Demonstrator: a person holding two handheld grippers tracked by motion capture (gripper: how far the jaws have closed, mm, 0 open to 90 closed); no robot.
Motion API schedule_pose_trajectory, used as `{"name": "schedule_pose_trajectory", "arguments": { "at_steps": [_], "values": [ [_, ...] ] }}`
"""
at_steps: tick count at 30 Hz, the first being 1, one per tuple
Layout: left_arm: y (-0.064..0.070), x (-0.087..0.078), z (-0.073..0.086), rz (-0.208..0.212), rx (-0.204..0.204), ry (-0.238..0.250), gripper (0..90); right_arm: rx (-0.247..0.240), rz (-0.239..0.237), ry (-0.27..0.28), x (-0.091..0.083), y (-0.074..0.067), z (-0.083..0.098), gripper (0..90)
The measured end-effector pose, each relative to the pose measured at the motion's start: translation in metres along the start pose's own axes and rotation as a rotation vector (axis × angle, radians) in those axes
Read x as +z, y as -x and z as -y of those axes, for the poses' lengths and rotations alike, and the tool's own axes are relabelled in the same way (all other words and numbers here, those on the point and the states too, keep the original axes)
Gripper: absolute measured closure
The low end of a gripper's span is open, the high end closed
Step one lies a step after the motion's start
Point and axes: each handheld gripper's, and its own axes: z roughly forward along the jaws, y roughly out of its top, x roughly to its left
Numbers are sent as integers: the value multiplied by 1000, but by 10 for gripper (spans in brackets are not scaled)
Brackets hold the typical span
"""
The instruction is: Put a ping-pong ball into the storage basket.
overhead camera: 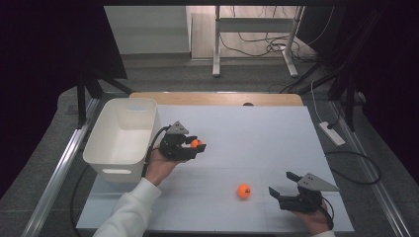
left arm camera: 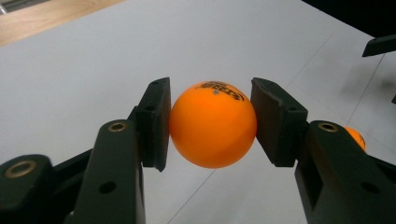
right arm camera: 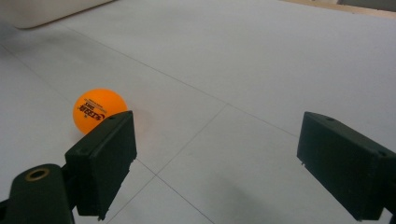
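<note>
While clamped in L tool (left arm camera: 212, 123), ball (left arm camera: 212, 125); 2nd ball (overhead camera: 243, 190) just beside R tool (overhead camera: 285, 187).

Black print marks both orange balls (left arm camera: 212, 125) (right arm camera: 98, 110), too blurred to read.

Noted smooth, slightly glossy orange balls (left arm camera: 212, 126), matt black plastic jaws, matt white tabletop (overhead camera: 257, 133), wood edge (overhead camera: 212, 98).

White table (overhead camera: 257, 133): bin (overhead camera: 123, 136), orange ball (overhead camera: 243, 190)
</note>
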Motion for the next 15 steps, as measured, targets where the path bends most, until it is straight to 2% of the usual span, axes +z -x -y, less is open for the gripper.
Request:
{"name": "schedule_pose_trajectory", "arguments": {
  "at_steps": [13, 15],
  "values": [
    [4, -16, -9, -1, 21, 35, 506, 2, -2, -1, 1, 0, 0, 117],
    [7, -17, -10, -5, 34, 42, 507, 1, -1, 2, 1, 0, 0, 117]
  ]
}}
